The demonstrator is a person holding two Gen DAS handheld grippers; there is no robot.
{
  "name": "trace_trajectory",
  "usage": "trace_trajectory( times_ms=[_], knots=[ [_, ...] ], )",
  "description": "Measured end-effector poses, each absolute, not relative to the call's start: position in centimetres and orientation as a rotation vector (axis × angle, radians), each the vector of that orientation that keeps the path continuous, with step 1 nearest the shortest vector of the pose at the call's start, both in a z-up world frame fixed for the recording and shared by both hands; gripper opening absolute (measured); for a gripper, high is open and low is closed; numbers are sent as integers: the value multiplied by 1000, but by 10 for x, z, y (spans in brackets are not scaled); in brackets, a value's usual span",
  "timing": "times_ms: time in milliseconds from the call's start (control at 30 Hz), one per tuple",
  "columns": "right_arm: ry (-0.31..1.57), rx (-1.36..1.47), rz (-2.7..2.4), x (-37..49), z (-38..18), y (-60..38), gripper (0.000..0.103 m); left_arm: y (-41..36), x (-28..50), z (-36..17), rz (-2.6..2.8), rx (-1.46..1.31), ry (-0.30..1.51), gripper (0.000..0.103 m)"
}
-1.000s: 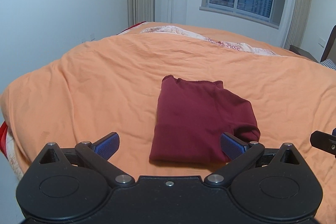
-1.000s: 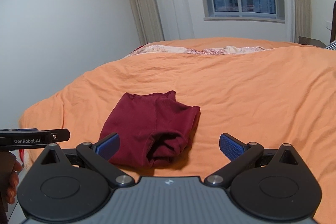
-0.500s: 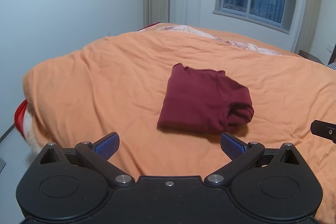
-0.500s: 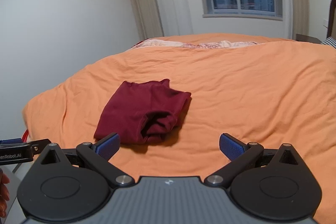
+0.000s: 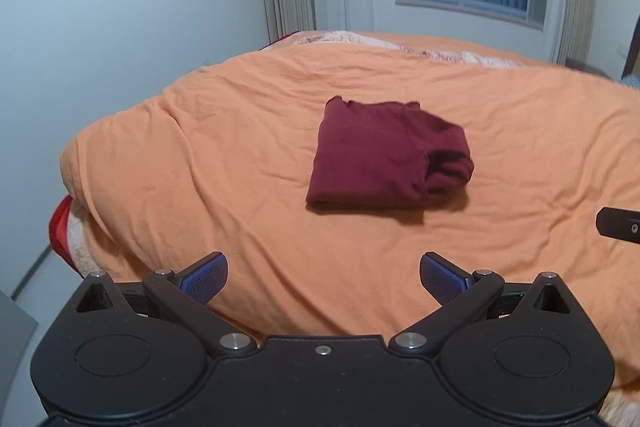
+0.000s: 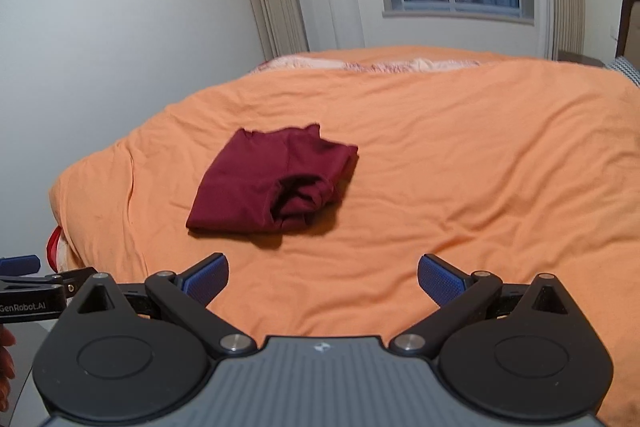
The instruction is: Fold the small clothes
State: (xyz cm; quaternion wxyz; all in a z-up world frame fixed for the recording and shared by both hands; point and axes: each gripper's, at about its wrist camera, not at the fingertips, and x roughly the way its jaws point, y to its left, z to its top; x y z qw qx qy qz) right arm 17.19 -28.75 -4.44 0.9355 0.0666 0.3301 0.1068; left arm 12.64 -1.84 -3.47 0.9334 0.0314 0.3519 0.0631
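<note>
Both jaws spread wide and empty, we've pulled our left gripper and right gripper back from the folded maroon garment, now resting mid-quilt, fold apparently finished.

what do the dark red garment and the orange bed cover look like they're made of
The dark red garment looks like a soft matte knit, perhaps cotton jersey: it folds limply, and its rolled edge slumps without sheen. The orange bed cover looks like matte woven cotton over padding: fine creases run across a puffy, rounded surface. Exact fibres cannot be told from these views.
</note>
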Motion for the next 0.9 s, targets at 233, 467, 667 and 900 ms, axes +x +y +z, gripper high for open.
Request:
trace_trajectory(
  times_ms=[233, 467, 667, 900],
  knots=[
    [707, 109, 228, 168, -49, -270, 103, 1, 121, -42, 128, 43, 741, 102],
    [741, 61, 267, 174, -52, -241, 103, 25, 126, -48, 127, -3, 761, 102],
    [758, 18, 313, 178, -55, -219, 103, 36, 132, -55, 118, -34, 781, 102],
    [761, 33, 278, 187, -54, -219, 103, 43, 140, -56, 131, -48, 786, 102]
  ],
)
